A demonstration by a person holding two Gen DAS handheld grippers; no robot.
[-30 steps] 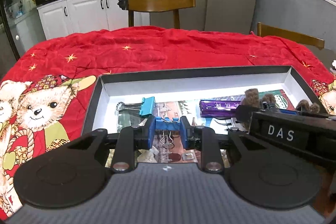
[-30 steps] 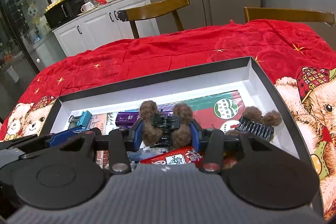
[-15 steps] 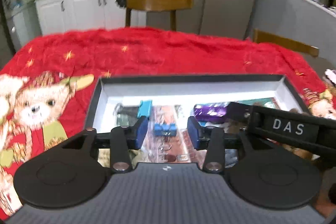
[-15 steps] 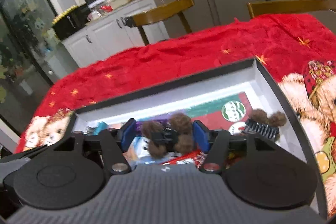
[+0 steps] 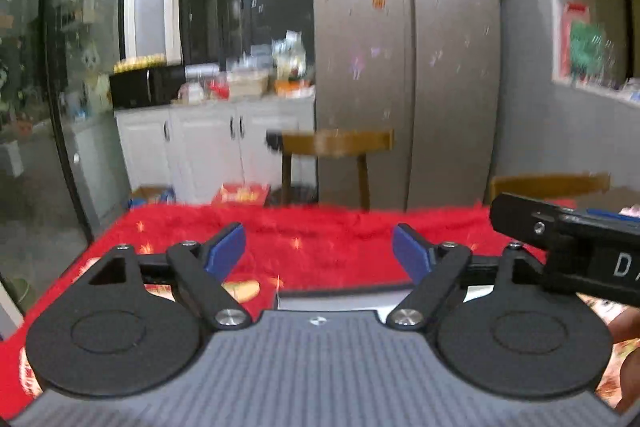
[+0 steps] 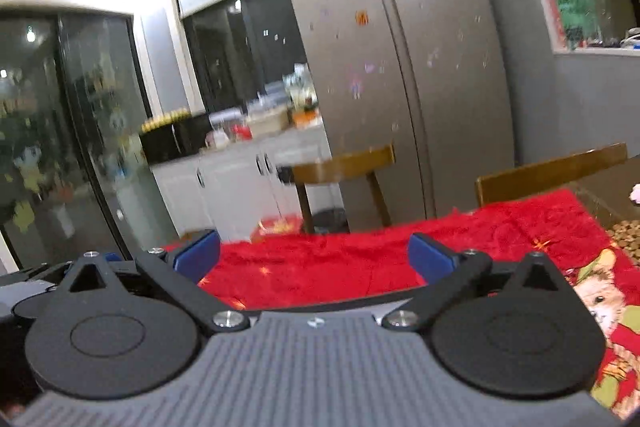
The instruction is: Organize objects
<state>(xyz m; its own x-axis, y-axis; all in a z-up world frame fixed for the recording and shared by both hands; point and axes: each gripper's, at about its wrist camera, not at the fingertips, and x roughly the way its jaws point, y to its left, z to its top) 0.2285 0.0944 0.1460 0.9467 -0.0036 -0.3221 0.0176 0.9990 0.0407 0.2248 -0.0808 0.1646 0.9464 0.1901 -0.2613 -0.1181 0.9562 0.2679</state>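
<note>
My left gripper (image 5: 320, 251) is lifted above the red table; its jaws are still opening, with nothing between the blue pads (image 5: 226, 249). My right gripper (image 6: 316, 257) is raised too, its jaws opening wide and empty. Just the far rim of the black box (image 5: 344, 290) shows under the left gripper, and a thin dark strip of that box's rim (image 6: 320, 303) under the right one. What lies in the box is hidden behind the gripper bodies. The right gripper's black body (image 5: 568, 239) juts in from the right of the left wrist view.
A red blanket with bear prints (image 6: 352, 267) covers the table. Two wooden chairs (image 5: 340, 143) (image 6: 552, 175) stand at the far side, with a grey fridge (image 6: 400, 67) and white cabinets (image 5: 200, 143) behind. A hand (image 5: 628, 347) shows at the right edge.
Both grippers let go, the left of a blue binder clip and the right of a brown fuzzy hair clip, opened wide and rose, tilting up so the box dropped almost out of view.
</note>
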